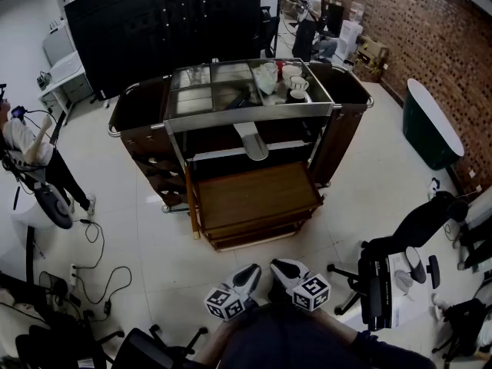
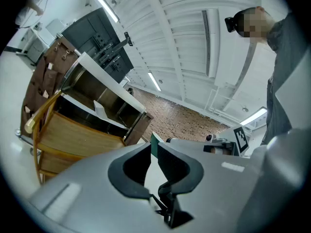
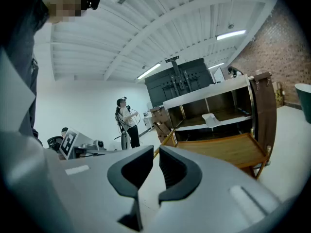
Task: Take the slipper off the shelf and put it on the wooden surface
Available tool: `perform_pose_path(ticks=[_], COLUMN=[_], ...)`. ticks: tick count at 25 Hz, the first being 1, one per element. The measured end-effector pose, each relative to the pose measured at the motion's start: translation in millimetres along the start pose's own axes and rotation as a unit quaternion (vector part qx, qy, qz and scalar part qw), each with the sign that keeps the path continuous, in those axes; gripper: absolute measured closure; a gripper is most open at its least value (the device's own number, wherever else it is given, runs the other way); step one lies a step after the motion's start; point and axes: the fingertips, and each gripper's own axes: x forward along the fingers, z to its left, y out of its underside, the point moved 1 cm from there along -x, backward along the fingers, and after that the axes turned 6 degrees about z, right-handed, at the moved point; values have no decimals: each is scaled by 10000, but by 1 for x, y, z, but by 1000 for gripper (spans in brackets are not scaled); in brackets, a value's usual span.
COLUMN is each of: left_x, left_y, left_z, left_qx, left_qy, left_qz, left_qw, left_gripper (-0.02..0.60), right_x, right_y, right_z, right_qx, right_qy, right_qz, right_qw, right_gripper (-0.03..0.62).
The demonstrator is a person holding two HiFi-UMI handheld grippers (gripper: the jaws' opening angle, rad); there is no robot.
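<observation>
A white slipper [image 1: 251, 140] lies on the middle shelf of a brown service cart [image 1: 137, 118], its toe hanging over the shelf's front edge. Below it a wooden surface [image 1: 254, 195] juts out toward me. My left gripper [image 1: 248, 274] and right gripper [image 1: 284, 269] hang side by side low in the head view, well short of the cart. Both are shut with nothing between the jaws. In the left gripper view the slipper [image 2: 99, 109] sits above the wooden surface [image 2: 73, 136], beyond the left gripper [image 2: 151, 147]. From the right gripper [image 3: 156, 152] I see the slipper [image 3: 212, 119] over the wood [image 3: 218, 150].
The cart's metal top holds cups and white items [image 1: 290, 83]. Office chairs [image 1: 384, 271] stand at my right, and another chair [image 1: 157, 348] at my lower left. Cables [image 1: 92, 271] trail on the floor at left. A person [image 1: 31, 148] stands far left; a green tub [image 1: 430, 125] is at right.
</observation>
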Motion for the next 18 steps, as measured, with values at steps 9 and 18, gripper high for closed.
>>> perform_pose_path(ticks=[9, 18], left_x=[-1, -8], left_y=[-10, -16], left_z=[11, 3], left_qx=[224, 58], left_qy=[-298, 130], left_qz=[-84, -334], left_qw=[9993, 9993], left_gripper=[336, 565], right_x=[14, 17], right_y=[-5, -9], right_z=[9, 6], right_qx=[-148, -177], right_qy=[-156, -220], right_qz=[-1, -3], right_qw=[9998, 9996], right_gripper=[508, 499])
